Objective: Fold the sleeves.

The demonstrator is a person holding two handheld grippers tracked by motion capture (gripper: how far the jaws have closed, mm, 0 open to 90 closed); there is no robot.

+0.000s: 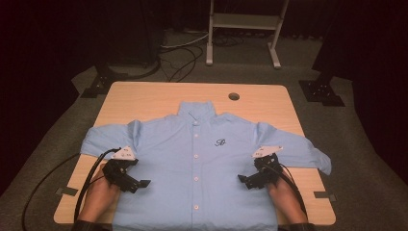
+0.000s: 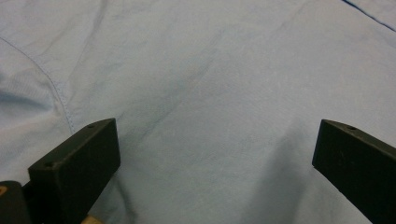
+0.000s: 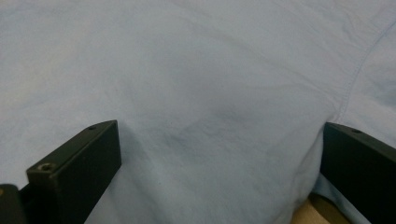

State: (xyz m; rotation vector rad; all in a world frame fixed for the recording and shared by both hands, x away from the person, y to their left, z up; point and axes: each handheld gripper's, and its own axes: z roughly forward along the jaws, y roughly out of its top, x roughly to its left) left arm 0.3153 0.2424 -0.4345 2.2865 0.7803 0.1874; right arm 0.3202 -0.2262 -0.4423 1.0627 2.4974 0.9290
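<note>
Shirt: a light blue shirt (image 1: 195, 159) lies flat on the wooden table (image 1: 144, 96), front side up and buttoned, collar at 12 o'clock, hem at 6 o'clock, one sleeve spread out to 9 o'clock and the other to 3 o'clock.
Left gripper: the left gripper (image 1: 139, 184) is over the shirt body near its 9 o'clock side seam, just below the sleeve; it points toward 3 o'clock.
Left jaws: wide open, with only flat cloth between them; they hold nothing.
Right gripper: the right gripper (image 1: 243, 179) is over the shirt body near its 3 o'clock side seam; it points toward 9 o'clock.
Right jaws: wide open too, cloth between them, nothing held.
Contact: I cannot tell if the jaw tips touch the cloth.
Hands: the person's forearms enter from 6 o'clock.
</note>
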